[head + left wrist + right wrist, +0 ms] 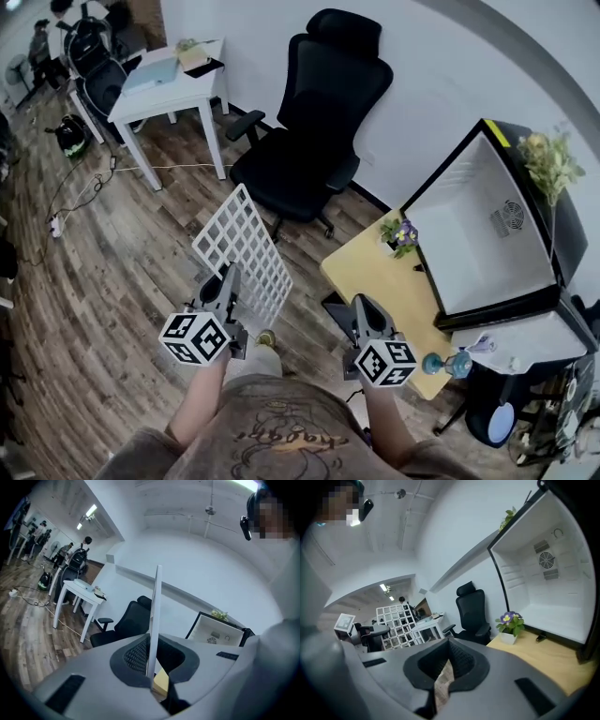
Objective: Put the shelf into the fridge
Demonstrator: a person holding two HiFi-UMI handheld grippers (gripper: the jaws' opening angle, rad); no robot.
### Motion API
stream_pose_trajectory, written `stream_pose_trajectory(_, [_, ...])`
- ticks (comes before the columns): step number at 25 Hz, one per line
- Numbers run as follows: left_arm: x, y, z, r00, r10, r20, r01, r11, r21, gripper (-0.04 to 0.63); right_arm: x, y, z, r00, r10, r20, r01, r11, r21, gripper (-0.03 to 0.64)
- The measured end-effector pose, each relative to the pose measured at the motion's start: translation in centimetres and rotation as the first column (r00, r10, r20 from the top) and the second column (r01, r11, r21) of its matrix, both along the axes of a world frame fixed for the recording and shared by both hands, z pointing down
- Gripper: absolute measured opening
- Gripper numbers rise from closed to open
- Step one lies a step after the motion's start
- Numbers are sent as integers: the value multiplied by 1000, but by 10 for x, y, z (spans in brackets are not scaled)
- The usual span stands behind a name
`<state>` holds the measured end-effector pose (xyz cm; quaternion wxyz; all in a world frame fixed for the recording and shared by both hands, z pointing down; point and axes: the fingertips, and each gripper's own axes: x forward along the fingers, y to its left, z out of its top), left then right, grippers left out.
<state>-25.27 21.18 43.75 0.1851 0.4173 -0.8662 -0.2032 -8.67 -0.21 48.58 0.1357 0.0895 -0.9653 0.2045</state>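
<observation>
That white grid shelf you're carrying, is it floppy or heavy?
Probably stiff: the shelf stands straight though the left gripper pinches only its lower edge. Likely light for its size, being mostly open squares. Held at one edge like this, it may swing or twist when moved.

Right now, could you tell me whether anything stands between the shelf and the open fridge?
The fridge stands open and looks empty. A small potted flower sits on the table by the opening's left corner, and the shut right gripper is between the shelf and the fridge.
</observation>
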Motion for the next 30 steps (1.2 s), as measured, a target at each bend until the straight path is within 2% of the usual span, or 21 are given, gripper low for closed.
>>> stream_pose_trajectory(4, [-13,-51,-5,991,133,2,-133,991,10,48,14,-27,-2,991,134,0,-134,991,1,0])
stream_pose_trajectory(9, [-12,-109,-9,955,297,0,-296,955,27,46,46,-52,-2,954,300,-1,-300,954,-3,0])
stream_pose_trajectory(12, [-2,-139,-10,920,391,-6,-390,920,31,48,71,-59,-3,919,395,-4,-395,919,-3,0])
stream_pose_trajectory(17, [25,-181,-8,850,526,-28,-525,850,42,48,120,-64,-2,845,535,-19,-535,845,-4,0])
stream_pose_trajectory(23, [65,-214,-7,767,640,-44,-638,768,54,48,173,-57,1,758,652,-33,-652,758,-13,0])
stream_pose_trajectory(27, [85,-228,-7,727,685,-47,-682,729,63,48,195,-52,0,723,690,-35,-690,723,-9,0])
stream_pose_trajectory(30, [97,-235,-5,707,704,-70,-699,710,83,48,210,-49,0,700,713,-38,-714,700,-6,0])
